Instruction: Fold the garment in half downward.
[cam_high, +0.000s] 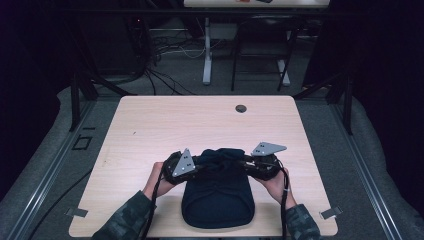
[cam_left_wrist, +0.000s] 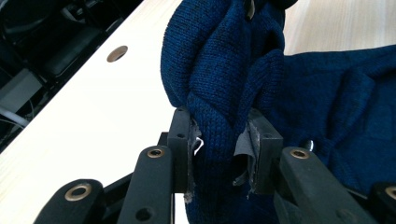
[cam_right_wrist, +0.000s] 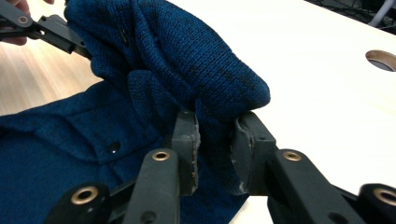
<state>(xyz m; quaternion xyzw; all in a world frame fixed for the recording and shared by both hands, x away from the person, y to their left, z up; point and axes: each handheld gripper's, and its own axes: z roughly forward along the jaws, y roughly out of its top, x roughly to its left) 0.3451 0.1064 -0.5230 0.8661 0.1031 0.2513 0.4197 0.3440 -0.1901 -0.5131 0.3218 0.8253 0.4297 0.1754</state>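
Lying near the table's (cam_high: 150, 120) front edge, the sweater (cam_high: 216, 197) leaves bare wood beyond. Left gripper (cam_high: 199, 165) and right gripper (cam_high: 243, 163) each clamp its bunched far end.

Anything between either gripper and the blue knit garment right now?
Nothing visible. The left gripper and the right gripper each have a fold of the blue knit garment pinched directly between their pads, on opposite sides of its far edge. The table beyond the garment is bare apart from a cable hole.
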